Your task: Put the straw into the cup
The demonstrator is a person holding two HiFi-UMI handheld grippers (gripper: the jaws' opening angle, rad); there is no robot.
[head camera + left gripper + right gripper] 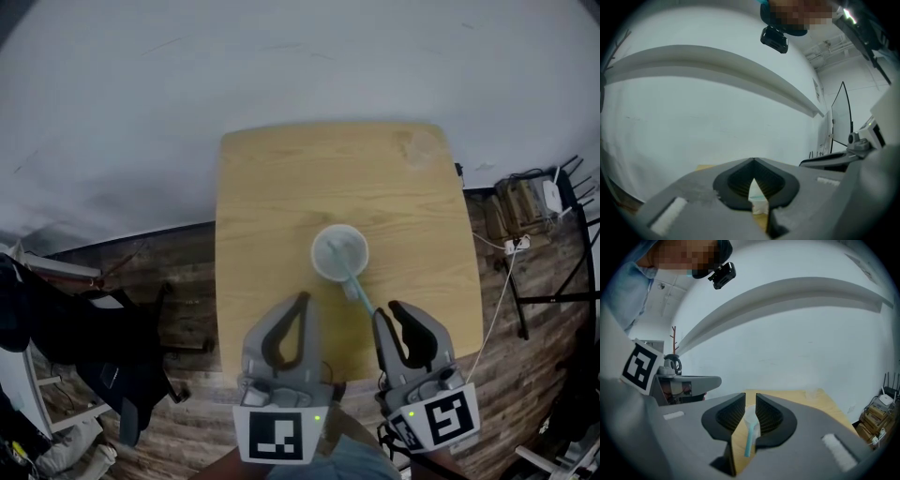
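A clear plastic cup point(339, 253) stands on the pale wooden table point(281, 187), a little right of its middle. A pale blue straw point(356, 289) rests in the cup and leans out toward the near right. My right gripper point(387, 309) is open, and its jaws sit just off the straw's free end. In the right gripper view the straw point(750, 437) and the cup point(751, 414) show through the gap between the jaws of the right gripper point(750, 395). My left gripper point(302, 297) is shut and empty, near the cup's front left. A sliver of the cup point(756, 196) shows behind the left gripper point(753, 160).
The table stands against a white wall on a dark wood floor. A black chair point(122, 375) is on the floor to the left. Cables and a power strip point(516, 246) lie to the right, beside a black stand point(562, 300).
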